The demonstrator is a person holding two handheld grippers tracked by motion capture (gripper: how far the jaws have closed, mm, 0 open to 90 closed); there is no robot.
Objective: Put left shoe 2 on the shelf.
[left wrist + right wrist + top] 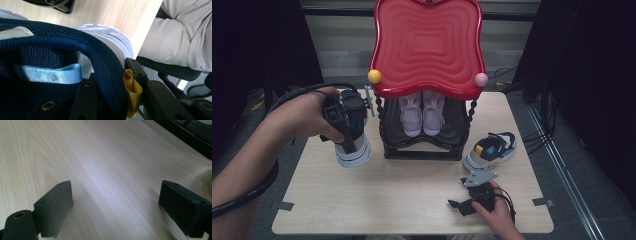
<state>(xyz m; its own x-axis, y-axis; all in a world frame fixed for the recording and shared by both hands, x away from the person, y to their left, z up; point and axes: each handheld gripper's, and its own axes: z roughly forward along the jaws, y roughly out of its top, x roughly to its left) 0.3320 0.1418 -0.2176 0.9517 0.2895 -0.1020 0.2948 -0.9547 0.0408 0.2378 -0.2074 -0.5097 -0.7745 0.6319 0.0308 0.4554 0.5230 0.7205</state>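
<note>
A pale wooden table [412, 195] is seen, with dark curtains at both sides. Beyond the grippers a black rack [422, 145] under a red wavy tray [428, 45] holds a pair of pink shoes [422, 114]; a second sneaker [490, 150] lies just beyond the right gripper [458, 204], whose jaws are spread wide over bare wood with nothing between them. The navy-and-white sneaker [353, 150] is held off the table, left of the rack, by the left gripper [344, 137], one jaw inside its padded collar [105, 67] and one against the heel beside a yellow loop [132, 92].
</note>
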